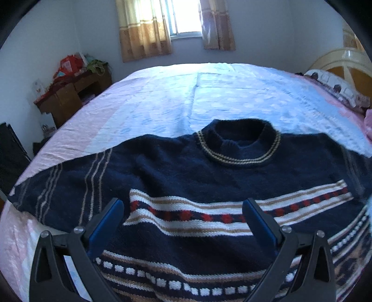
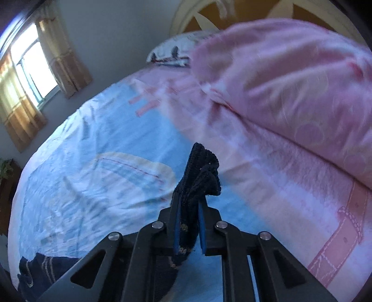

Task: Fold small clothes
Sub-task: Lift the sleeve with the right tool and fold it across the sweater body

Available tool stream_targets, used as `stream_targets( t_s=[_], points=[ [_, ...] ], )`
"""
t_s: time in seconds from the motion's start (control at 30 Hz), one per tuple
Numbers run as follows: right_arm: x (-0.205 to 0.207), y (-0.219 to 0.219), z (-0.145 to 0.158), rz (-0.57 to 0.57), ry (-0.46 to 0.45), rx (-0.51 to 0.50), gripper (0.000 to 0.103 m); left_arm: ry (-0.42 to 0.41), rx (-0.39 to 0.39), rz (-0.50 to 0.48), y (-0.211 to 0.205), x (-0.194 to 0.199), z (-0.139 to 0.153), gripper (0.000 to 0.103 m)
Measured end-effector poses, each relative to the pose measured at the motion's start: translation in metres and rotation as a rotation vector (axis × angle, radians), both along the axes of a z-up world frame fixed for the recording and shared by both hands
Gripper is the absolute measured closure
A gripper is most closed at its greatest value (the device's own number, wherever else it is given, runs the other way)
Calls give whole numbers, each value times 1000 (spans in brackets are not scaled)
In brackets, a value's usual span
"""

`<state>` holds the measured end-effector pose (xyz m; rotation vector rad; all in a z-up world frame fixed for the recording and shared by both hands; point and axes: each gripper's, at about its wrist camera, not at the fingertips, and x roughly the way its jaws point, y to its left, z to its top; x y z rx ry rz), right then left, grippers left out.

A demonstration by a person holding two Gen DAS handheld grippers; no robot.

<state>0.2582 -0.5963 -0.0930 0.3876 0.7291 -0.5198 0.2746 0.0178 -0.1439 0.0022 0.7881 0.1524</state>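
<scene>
1. Sweater (image 1: 186,167) lies flat and spread out on the bed (image 1: 162,97), neck hole facing the far side, sleeves out to both sides.
2. It is dark blue with white, tan and red stripes across the front.
3. Left gripper (image 1: 183,206) hangs over the striped part. Its blue fingers (image 1: 109,220) are wide apart and hold nothing.
4. Right gripper (image 2: 188,213) is closed tight on a bunched bit of the dark blue knit (image 2: 200,176), which sticks up past the fingertips.
5. More of the sweater shows at the bottom left of the right view.
6. Pink blanket (image 2: 290,81) is piled near the headboard (image 1: 344,62), with a pillow (image 1: 337,88) beside it.
7. Window (image 1: 183,18) with curtains (image 1: 141,30) is on the far wall, and a cluttered desk (image 1: 74,93) stands at the left.
</scene>
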Motion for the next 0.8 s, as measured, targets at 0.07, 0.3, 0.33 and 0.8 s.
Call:
stream_targets(
  t_s=[0.07, 0.3, 0.33, 0.8],
  points=[
    [4, 18, 13, 41, -20, -34, 91, -8, -26, -6, 3, -3, 4, 0],
    [21, 119, 65, 283, -94, -133, 91, -47, -53, -8, 15, -15, 18, 0],
    [24, 141, 73, 336, -102, -154, 91, -53, -60, -2, 19, -17, 20, 0],
    [37, 420, 63, 899, -89, -184, 91, -90, -66, 105, 87, -44, 28, 0]
  ],
)
